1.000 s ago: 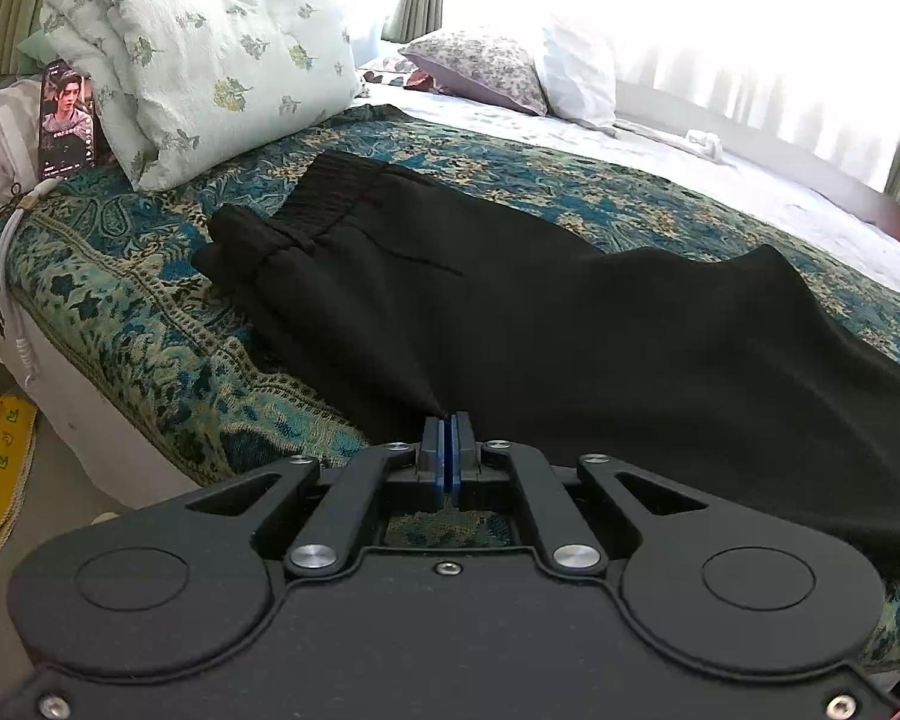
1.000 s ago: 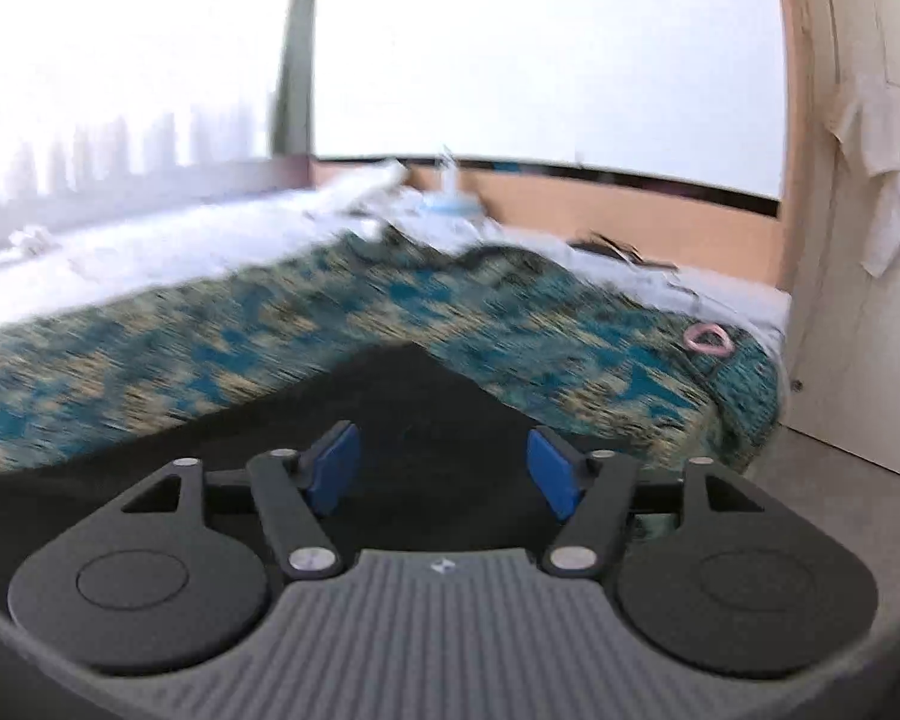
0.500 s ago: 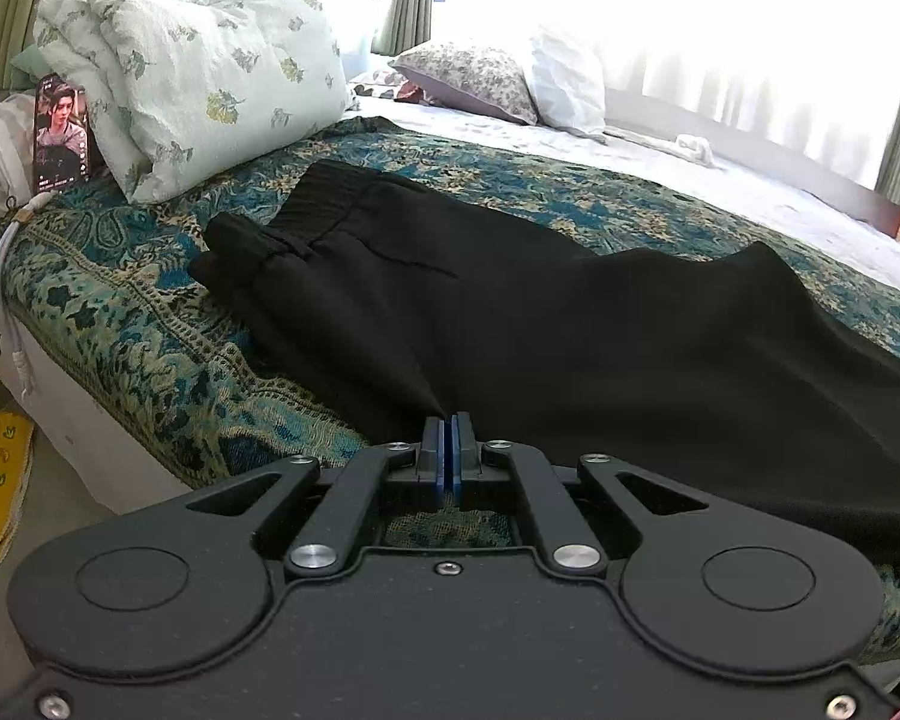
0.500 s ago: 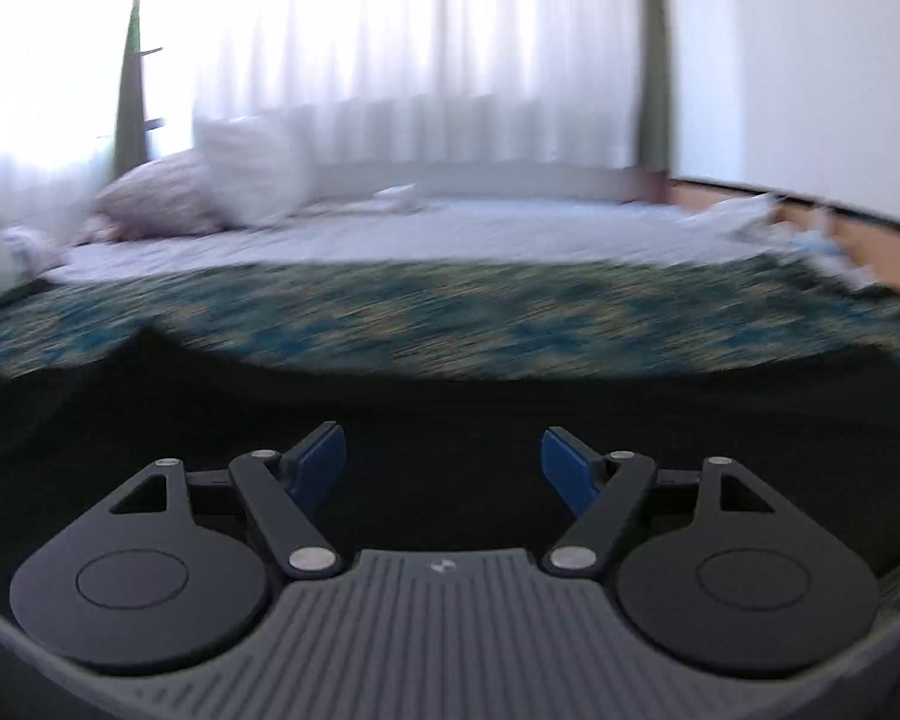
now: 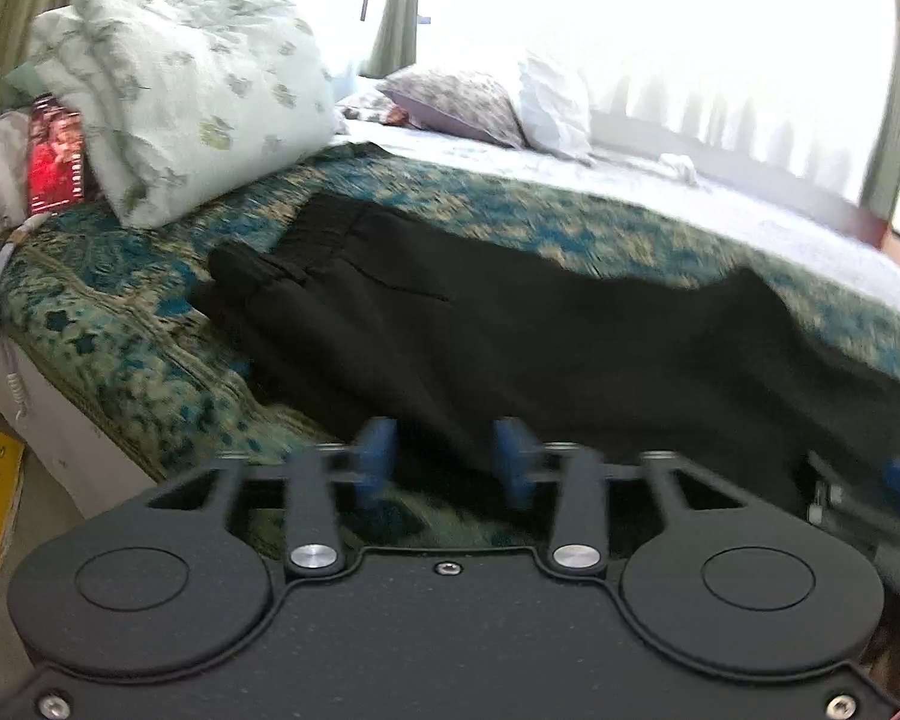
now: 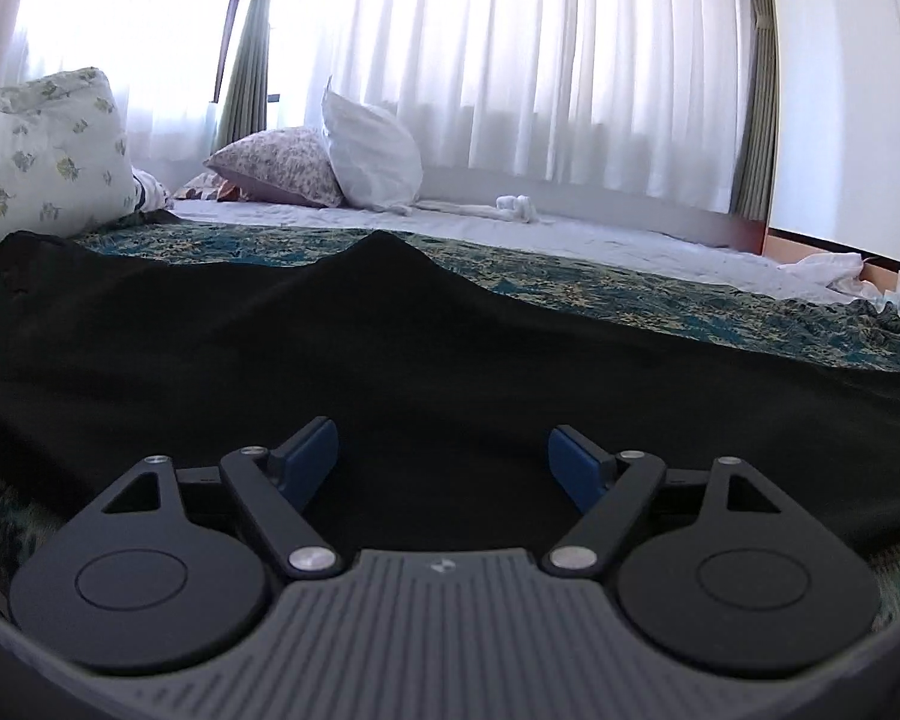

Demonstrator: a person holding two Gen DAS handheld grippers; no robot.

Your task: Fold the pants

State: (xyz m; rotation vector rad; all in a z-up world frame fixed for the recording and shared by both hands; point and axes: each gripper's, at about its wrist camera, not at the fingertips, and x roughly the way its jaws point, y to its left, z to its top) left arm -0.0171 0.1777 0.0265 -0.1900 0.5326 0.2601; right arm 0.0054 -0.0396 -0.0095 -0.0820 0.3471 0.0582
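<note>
Black fabric: the pants [image 5: 510,330] lie spread lengthwise on the patterned bedspread [image 5: 120,348] along the near edge of the bed, waistband toward the floral pillow [image 5: 192,102]. The left gripper [image 5: 444,456] has just been opening; its jaws now stand apart over the near hem, pinching nothing. The right gripper [image 6: 444,462] has jaws spread wide above the cloth, also empty. For a clean fold, set each gripper squarely on the near edge, close on both layers, then lift evenly so no ridge, like the one at the far edge, carries over.
</note>
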